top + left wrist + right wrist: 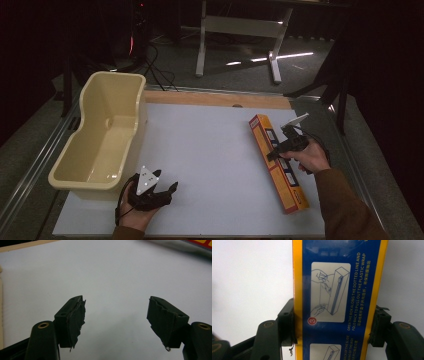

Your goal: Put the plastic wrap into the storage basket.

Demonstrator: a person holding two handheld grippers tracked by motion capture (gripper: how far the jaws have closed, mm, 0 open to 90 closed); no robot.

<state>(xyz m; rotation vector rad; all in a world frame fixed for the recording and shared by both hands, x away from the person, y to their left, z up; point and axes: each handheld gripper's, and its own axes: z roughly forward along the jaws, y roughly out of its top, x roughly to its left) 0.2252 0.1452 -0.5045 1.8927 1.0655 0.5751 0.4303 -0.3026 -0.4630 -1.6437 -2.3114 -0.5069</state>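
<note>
Two jaws of the right gripper [331,326] clamp the long yellow-and-blue cardboard plastic-wrap box [278,161], well right of the cream plastic tub [102,135]; lifting it level prevents tipping. The left gripper [116,320] gapes empty.

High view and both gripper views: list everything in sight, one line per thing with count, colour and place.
plastic wrap box: one, orange-yellow with blue panels, lying flat on the table's right side.
tub: one, cream, at the table's left edge.
table: one, white top, under everything.
stand: one, white, on the floor beyond the table.
left gripper: one, black, jaws apart over bare table near the tub.
right gripper: one, black, jaws pressed on the box's long sides.
</note>
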